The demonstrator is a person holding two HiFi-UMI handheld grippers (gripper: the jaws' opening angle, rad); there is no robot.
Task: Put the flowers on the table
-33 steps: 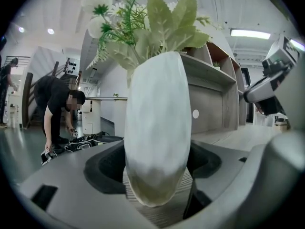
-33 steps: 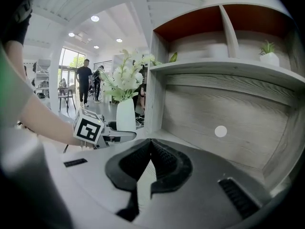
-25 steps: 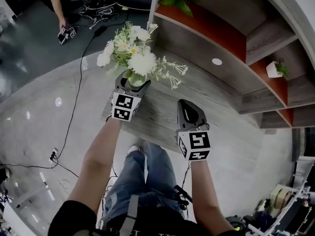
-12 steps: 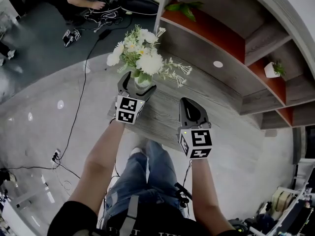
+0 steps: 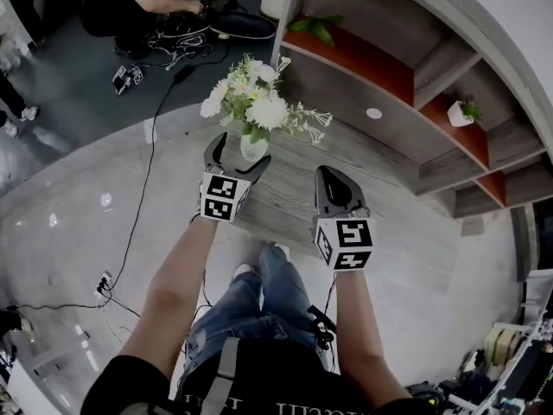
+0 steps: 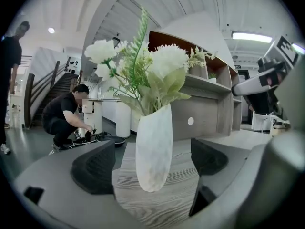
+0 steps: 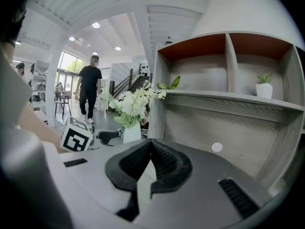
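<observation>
A bright open hall, and a grey wood-grain table (image 5: 289,204) under a shelf unit (image 7: 228,97). Closest in, the right gripper (image 5: 333,176) is over the table by its front edge, jaws pressed together on nothing. The left gripper (image 5: 238,152) has its jaws wide, and the white vase (image 6: 153,149) stands upright between them near the table's left edge. That gripper's own view shows a gap either side. White blooms and green fronds make up the flowers (image 6: 159,68). Beyond, a person (image 6: 64,120) crouches over floor cables (image 5: 186,26). Only the right gripper view catches another person (image 7: 89,87) walking.

One flower vase (image 6: 153,149), two grippers (image 5: 239,152) (image 5: 329,175)
</observation>
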